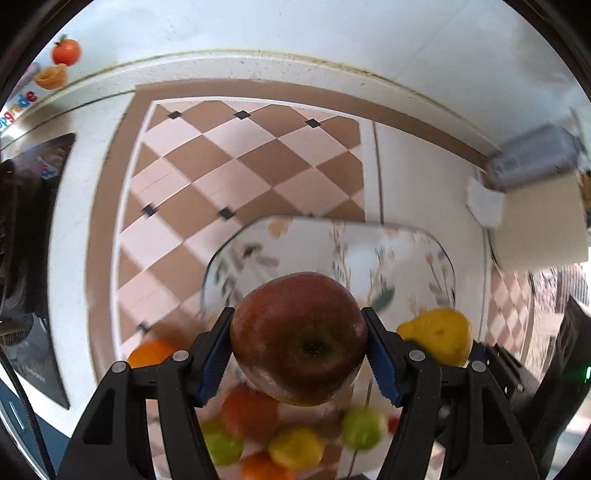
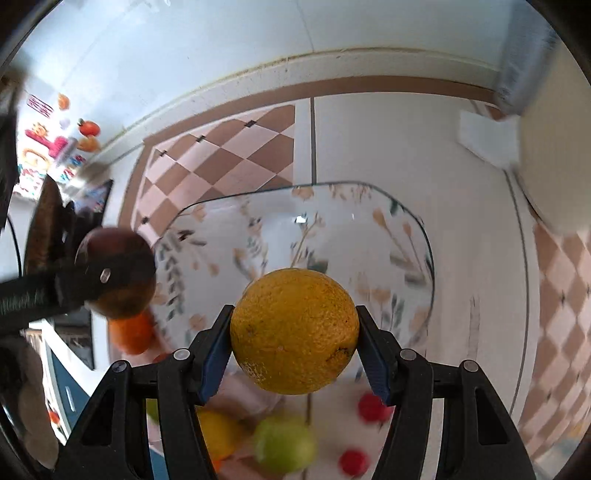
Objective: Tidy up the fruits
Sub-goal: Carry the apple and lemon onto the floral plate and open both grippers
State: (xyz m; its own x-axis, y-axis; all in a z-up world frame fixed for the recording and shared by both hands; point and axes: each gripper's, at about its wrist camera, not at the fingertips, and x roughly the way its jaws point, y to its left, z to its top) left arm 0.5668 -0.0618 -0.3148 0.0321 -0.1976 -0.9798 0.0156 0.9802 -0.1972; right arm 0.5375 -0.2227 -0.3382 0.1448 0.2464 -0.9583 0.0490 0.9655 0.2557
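Note:
My left gripper (image 1: 299, 343) is shut on a dark red apple (image 1: 299, 338) and holds it in the air above the near edge of a clear floral glass tray (image 1: 424, 251). My right gripper (image 2: 295, 339) is shut on a yellow lemon (image 2: 295, 330) over the same tray (image 2: 332, 229). The lemon also shows in the left wrist view (image 1: 439, 334), to the right of the apple. The apple and the left gripper show at the left of the right wrist view (image 2: 114, 273). Loose fruit lies below: green (image 2: 284, 446), orange (image 1: 151, 352), yellow (image 1: 295, 446) and small red pieces (image 2: 371, 406).
The counter is white with a brown and pink checkered mat (image 1: 229, 162). A beige board (image 1: 543, 221) and a grey object (image 1: 532, 155) stand at the right. A dark appliance (image 1: 33, 206) is at the left. The wall (image 1: 295, 29) is behind.

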